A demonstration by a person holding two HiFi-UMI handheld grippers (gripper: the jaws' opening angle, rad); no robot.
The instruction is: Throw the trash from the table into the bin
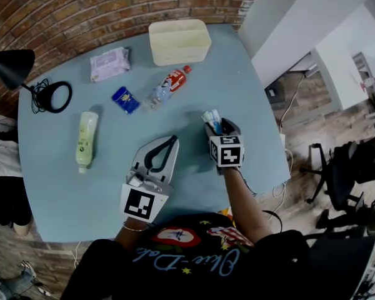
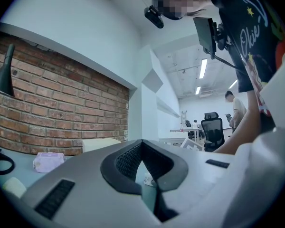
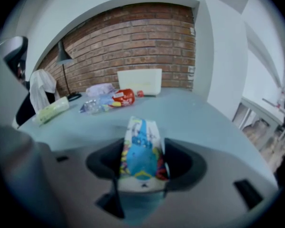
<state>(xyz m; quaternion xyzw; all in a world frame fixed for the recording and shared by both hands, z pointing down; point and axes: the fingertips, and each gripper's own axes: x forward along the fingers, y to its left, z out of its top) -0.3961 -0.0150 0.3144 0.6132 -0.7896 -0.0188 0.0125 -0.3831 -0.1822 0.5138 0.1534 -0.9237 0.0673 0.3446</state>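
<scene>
Nearest, the right gripper [image 1: 216, 129] holds a small glossy packet [image 3: 140, 137] upright, its jaws partly apart with the dark pads against the packet's two sides. The packet has a blue cartoon print with yellow and red edges, and its lettering is too blurred to read. It sits over the near right part of the pale blue table [image 1: 237, 86]. Beside it, the left gripper [image 1: 173, 141] points level with its grey jaws closed tip to tip on nothing. Further out lie a pale green soft tube [image 1: 86, 139], a crinkled blue sachet [image 1: 125, 99] and a clear crushed bottle [image 1: 169, 87] whose red label is too small to read. Beyond them is a lilac wipes pack [image 1: 110, 64]. Farthest, by the brick wall, stands the cream, round-cornered rectangular bin [image 1: 179, 41], well apart from the packet.
</scene>
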